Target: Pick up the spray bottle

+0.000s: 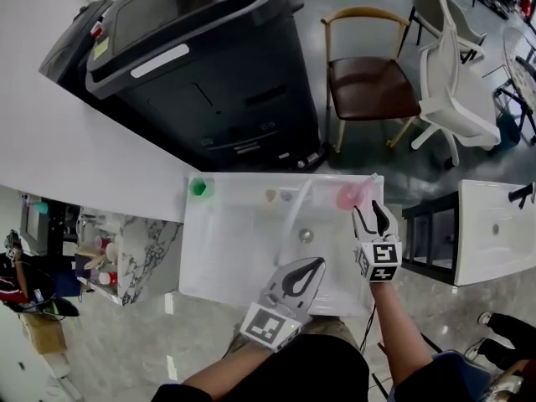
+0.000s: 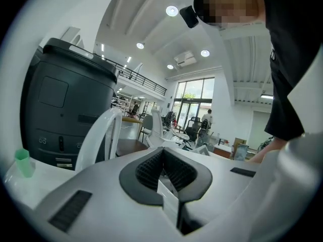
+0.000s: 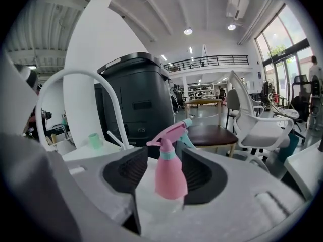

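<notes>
The ribbed pads (image 3: 128,173) of the right gripper (image 3: 164,154) stood apart, one on each side of the pink spray bottle (image 3: 170,171), which stood upright between them. The right pad looked close against the bottle's body while a gap showed on the left, so the jaws were around it but not yet closed on it. The trigger head and its teal nozzle (image 3: 187,122) pointed away to the right, above the pads.

In the head view the bottle (image 1: 349,196) stood at the far right corner of the white sink (image 1: 191,254), just ahead of the right gripper (image 1: 369,213). The arched white faucet (image 1: 298,213) rose just beside it on the left, and a green cup (image 1: 198,187) sat well apart at the far left corner.

The left gripper (image 2: 162,151) had its jaws together with nothing in them and hung low over the sink's near edge (image 1: 314,266), clear of the work.

To do the grasp well, I would centre the jaws so both pads meet the widest part of the body together, keep them below the teal collar, and squeeze evenly before lifting straight up, away from the faucet; a one-sided close might tip the bottle
</notes>
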`<state>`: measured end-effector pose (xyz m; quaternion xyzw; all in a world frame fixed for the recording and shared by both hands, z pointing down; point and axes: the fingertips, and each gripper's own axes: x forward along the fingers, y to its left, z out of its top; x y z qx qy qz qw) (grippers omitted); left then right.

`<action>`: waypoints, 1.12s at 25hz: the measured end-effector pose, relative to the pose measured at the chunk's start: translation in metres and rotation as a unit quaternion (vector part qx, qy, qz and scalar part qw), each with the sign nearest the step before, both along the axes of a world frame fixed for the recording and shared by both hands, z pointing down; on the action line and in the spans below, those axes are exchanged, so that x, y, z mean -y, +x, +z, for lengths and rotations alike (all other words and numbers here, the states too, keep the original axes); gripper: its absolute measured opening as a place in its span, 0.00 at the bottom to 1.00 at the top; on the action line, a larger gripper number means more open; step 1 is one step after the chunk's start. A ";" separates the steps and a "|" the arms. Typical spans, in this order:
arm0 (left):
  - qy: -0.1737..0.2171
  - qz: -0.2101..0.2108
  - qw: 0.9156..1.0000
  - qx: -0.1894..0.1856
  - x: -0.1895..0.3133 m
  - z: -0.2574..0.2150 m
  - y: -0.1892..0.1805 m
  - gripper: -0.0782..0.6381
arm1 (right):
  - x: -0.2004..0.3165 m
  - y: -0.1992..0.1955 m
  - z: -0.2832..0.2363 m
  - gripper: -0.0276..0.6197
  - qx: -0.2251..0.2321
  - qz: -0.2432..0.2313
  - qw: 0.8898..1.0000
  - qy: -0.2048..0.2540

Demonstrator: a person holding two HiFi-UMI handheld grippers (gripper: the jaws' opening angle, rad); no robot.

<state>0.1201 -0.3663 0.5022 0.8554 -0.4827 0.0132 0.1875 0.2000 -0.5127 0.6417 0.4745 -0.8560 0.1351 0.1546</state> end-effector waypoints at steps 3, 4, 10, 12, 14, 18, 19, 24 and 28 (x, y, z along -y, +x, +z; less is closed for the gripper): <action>-0.006 0.009 1.000 -0.005 0.007 0.004 0.006 0.13 | 0.012 -0.007 0.017 0.39 -0.013 -0.015 1.000 -0.009; -0.008 0.011 1.000 -0.008 0.010 0.005 0.008 0.13 | 0.015 -0.010 0.022 0.39 -0.020 -0.024 0.999 -0.012; -0.016 0.026 0.999 -0.024 0.018 0.005 0.022 0.13 | 0.033 -0.021 0.036 0.40 -0.044 -0.038 0.998 -0.007; -0.020 0.025 0.999 -0.028 0.019 0.006 0.024 0.13 | 0.039 -0.023 0.039 0.40 -0.044 -0.036 0.998 -0.003; -0.021 0.023 0.999 -0.030 0.020 0.009 0.023 0.13 | 0.046 -0.027 0.042 0.40 -0.042 -0.031 0.999 0.001; -0.021 0.020 0.999 -0.028 0.020 0.013 0.019 0.13 | 0.053 -0.032 0.045 0.39 -0.036 -0.025 0.999 0.005; -0.022 0.019 0.999 -0.025 0.020 0.014 0.017 0.13 | 0.054 -0.033 0.046 0.39 -0.037 -0.025 0.999 0.006; -0.026 0.008 0.999 -0.025 0.019 0.014 0.008 0.13 | 0.055 -0.032 0.044 0.33 -0.027 -0.027 0.999 0.002; -0.015 0.001 1.000 -0.027 0.017 0.008 -0.002 0.13 | 0.050 -0.035 0.031 0.32 -0.016 -0.029 0.999 0.006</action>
